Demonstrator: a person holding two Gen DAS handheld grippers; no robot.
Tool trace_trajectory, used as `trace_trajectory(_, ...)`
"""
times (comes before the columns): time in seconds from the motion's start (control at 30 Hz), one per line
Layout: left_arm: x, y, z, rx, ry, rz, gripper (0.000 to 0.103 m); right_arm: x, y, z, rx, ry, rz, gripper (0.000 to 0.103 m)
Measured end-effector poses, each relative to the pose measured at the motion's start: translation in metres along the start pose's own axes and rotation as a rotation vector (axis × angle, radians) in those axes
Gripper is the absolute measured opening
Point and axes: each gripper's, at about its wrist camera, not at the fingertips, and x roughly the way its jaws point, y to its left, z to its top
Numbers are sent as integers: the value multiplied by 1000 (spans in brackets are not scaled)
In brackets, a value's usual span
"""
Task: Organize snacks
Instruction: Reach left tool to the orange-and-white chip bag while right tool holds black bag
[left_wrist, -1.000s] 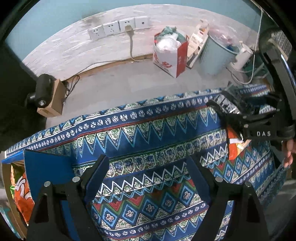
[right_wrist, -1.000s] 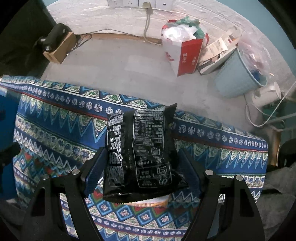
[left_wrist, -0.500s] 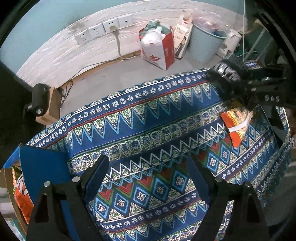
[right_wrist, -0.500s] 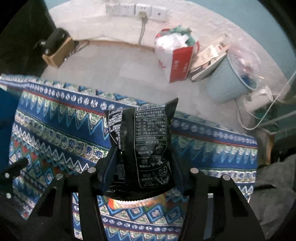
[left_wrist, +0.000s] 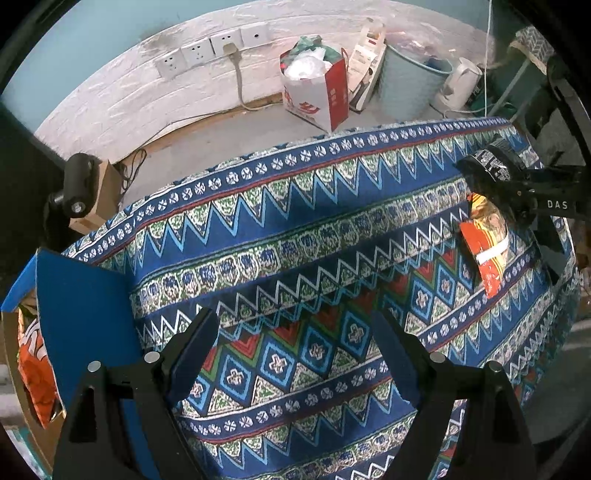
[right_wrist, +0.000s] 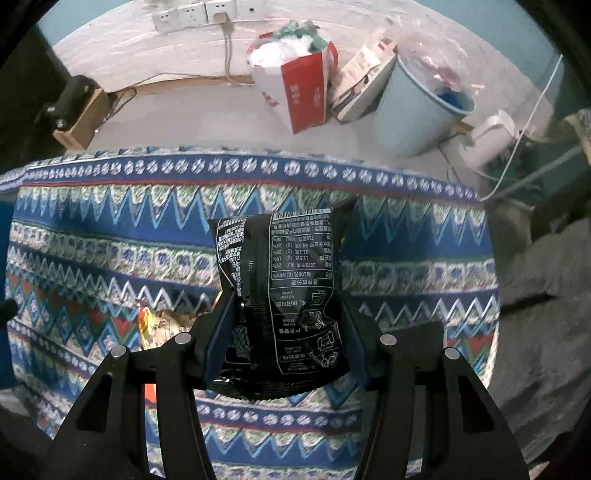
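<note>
A black snack bag (right_wrist: 288, 295) with white print hangs above the patterned tablecloth (right_wrist: 110, 229), with my right gripper (right_wrist: 284, 332) shut on its lower half. An orange and yellow snack packet (right_wrist: 159, 325) lies on the cloth just left of and below that bag. In the left wrist view the same orange packet (left_wrist: 487, 251) lies at the right, under my right gripper (left_wrist: 513, 184) and the black bag (left_wrist: 489, 160). My left gripper (left_wrist: 295, 343) hovers open over bare cloth with nothing between its fingers. A blue box (left_wrist: 85, 314) at the left edge holds orange packets (left_wrist: 33, 369).
Past the table's far edge, on the floor, stand a red and white paper bag (right_wrist: 295, 92), a light blue bin (right_wrist: 417, 107), a white kettle (right_wrist: 491, 136) with cables, and a cardboard box (right_wrist: 81, 118) with a black device. Wall sockets (right_wrist: 192, 14) sit behind.
My right gripper's fingers have closed onto the black bag and carried it sideways off the orange packet, which now shows beside it. My left gripper has shifted across the cloth, still open.
</note>
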Motion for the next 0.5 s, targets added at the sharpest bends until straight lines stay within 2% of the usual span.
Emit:
trace_trajectory(0.2,-2,-7,-14,36,14,12,87,-9,9,-16,20,-19,53,53)
trace_trajectory(0.33,-4,-9,-20,40,11,3,87,-26,9,-18,15,-62,22,53)
trace_trajectory(0.5,-3,-9,-28,30,17,1,87,-12,-3,-26,23,-6,-10,53)
